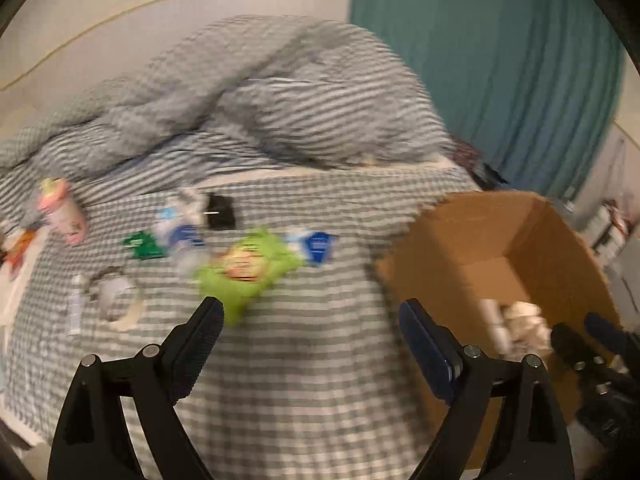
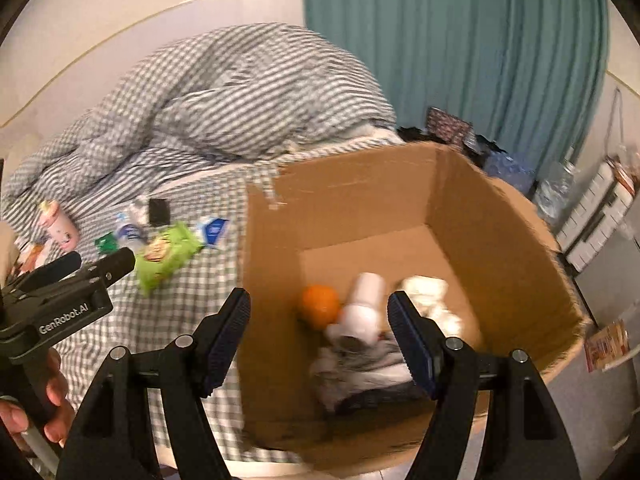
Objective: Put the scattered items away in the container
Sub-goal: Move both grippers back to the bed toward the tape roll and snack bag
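Observation:
A cardboard box stands on the checked bed at the right; it also shows in the left wrist view. Inside lie an orange, a white cup, crumpled white paper and grey cloth. Scattered on the bed are a green snack bag, a blue-white packet, a pink bottle, a black item and a small green packet. My left gripper is open and empty, above the bed short of the green bag. My right gripper is open and empty over the box.
A rumpled checked duvet is piled at the back of the bed. A teal curtain hangs behind the box. A tape roll and a white tube lie at the left. Bottles and clutter stand on the floor at the right.

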`<state>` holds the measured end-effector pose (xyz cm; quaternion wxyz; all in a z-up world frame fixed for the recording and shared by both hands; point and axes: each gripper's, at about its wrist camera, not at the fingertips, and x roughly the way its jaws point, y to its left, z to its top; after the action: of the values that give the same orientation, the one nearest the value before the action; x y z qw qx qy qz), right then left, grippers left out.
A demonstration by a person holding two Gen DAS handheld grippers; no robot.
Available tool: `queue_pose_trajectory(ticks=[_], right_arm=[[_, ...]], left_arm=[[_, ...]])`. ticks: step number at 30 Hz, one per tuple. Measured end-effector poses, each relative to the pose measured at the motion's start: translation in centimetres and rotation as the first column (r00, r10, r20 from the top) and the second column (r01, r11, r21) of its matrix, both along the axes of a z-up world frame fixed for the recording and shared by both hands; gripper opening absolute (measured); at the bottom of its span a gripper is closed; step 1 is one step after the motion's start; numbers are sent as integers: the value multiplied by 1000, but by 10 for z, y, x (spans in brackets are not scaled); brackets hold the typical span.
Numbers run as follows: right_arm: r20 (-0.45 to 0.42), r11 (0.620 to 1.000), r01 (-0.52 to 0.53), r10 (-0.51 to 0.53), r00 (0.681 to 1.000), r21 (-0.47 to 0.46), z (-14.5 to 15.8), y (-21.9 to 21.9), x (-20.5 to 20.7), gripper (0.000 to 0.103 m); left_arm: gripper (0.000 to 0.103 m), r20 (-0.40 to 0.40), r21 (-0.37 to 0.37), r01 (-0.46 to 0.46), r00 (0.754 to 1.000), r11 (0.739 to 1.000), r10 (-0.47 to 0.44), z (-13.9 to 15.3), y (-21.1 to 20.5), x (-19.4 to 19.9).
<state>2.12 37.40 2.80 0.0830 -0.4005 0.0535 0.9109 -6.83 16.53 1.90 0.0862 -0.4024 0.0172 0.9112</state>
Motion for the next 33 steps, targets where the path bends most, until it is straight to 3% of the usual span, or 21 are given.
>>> queue_pose_trajectory(ticks=[3, 8, 11, 16, 23, 33], right_arm=[[6, 998, -58, 58, 998, 5, 0, -36, -13, 71], [12, 988, -157, 157, 987, 0, -4, -100, -38, 71], [29, 977, -213, 214, 976, -25, -15, -133, -52, 83], [81, 964, -265, 266, 961, -24, -43, -176, -78, 86], [137, 967, -249, 254, 957, -51, -82, -191, -116, 87], [212, 964, -223, 251, 945, -145, -134, -185, -147, 87]], left_arm=[[103, -2, -16, -77, 997, 997, 77, -6, -44, -4], [103, 35, -60, -185, 982, 981, 187, -34, -120, -16], [103, 38, -94, -236, 970, 967, 240, -56, -160, -24], [103, 83, -118, -302, 946, 946, 313, -96, -208, -40], [103, 104, -111, -303, 944, 946, 315, -135, -232, -60], [103, 129, -94, -291, 945, 952, 302, -162, -227, -101]])
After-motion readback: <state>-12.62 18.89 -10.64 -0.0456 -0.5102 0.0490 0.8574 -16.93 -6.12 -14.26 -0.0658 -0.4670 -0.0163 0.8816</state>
